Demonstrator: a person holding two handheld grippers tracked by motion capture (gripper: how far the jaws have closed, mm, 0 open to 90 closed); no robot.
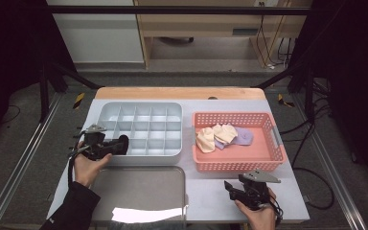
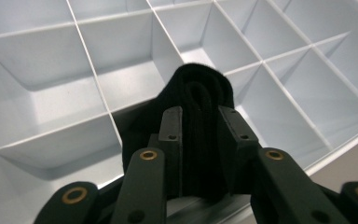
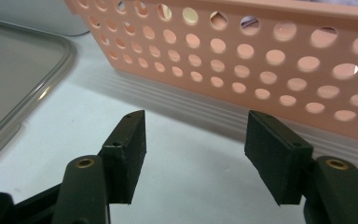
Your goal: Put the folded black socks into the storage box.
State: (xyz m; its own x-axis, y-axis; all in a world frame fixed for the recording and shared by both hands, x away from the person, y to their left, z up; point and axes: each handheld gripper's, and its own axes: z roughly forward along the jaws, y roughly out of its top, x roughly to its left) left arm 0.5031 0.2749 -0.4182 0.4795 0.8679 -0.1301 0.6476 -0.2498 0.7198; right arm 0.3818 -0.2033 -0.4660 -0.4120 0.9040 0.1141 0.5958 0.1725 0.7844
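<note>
My left gripper (image 1: 118,145) is shut on a rolled black sock (image 2: 200,88). It holds the sock over the near left cells of a pale grey divided organiser (image 1: 139,108). In the left gripper view both pads (image 2: 172,126) press the sock's sides above a cell wall (image 2: 93,60). My right gripper (image 1: 229,187) rests low on the table in front of the pink basket (image 1: 239,165). It stands open with nothing between its jaws (image 3: 193,156). The basket's perforated wall (image 3: 261,56) is just ahead of it. Cream socks (image 1: 206,139) and a lavender one (image 1: 243,136) lie in the basket.
A flat metal tray (image 1: 139,187) lies at the table's near edge, between my two hands, and its rim (image 3: 18,70) is left of the right gripper. Bare table separates it from the basket. Dark frame rails run along both sides.
</note>
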